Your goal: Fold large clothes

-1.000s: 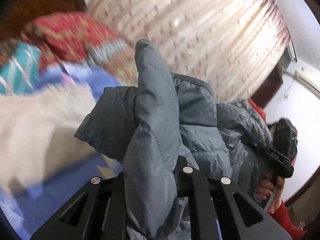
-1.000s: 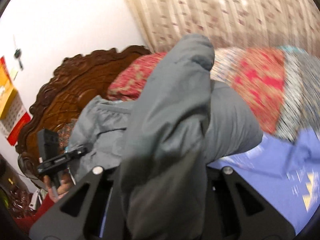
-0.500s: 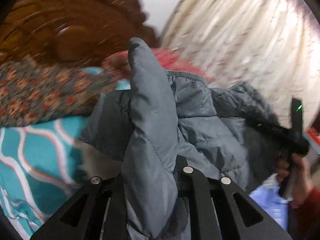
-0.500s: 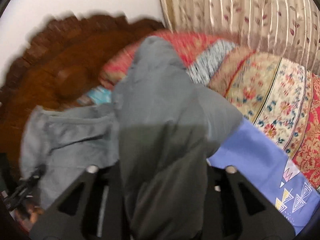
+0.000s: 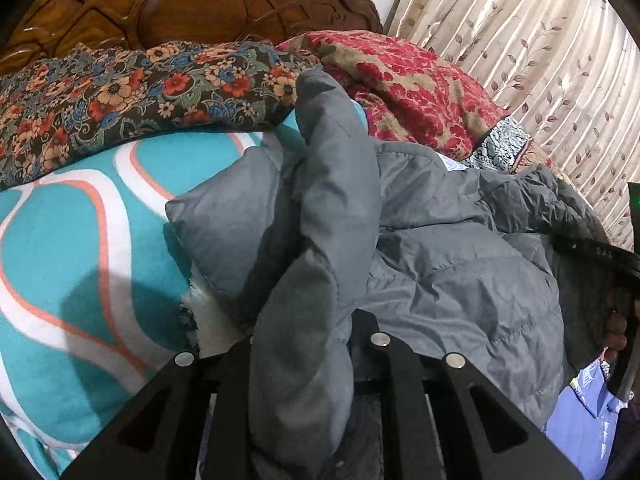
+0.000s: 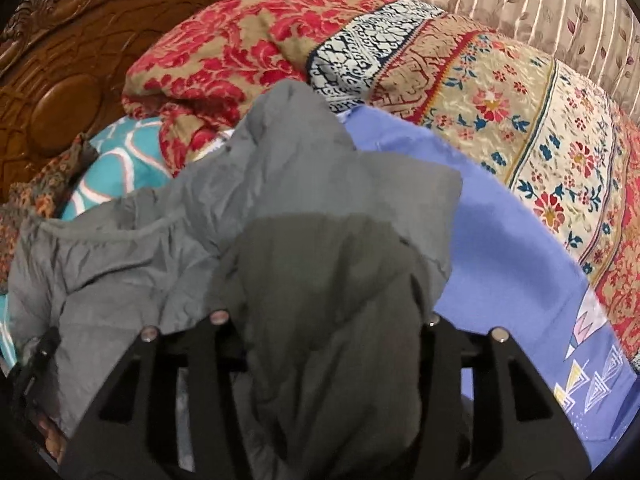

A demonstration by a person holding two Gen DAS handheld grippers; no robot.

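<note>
The left hand-held gripper (image 5: 304, 344) is clamped on a fold of the grey quilted puffer jacket (image 5: 440, 264), which bunches up ahead of its fingers above the teal-and-white patterned blanket (image 5: 80, 240). The right hand-held gripper (image 6: 324, 332) is likewise closed on the jacket (image 6: 312, 208), with the lilac bedsheet (image 6: 500, 248) ahead to its right and the red-and-gold brocade quilt (image 6: 240, 48) beyond.

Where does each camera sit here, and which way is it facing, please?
Left wrist: on the left gripper, facing the headboard and teal blanket; its fingers clamp the jacket; the right gripper and hand show at right.
Right wrist: on the right gripper, facing the red quilt and blue sheet; its fingers clamp the jacket.
Shared: jacket, headboard, quilt, curtain.
</note>
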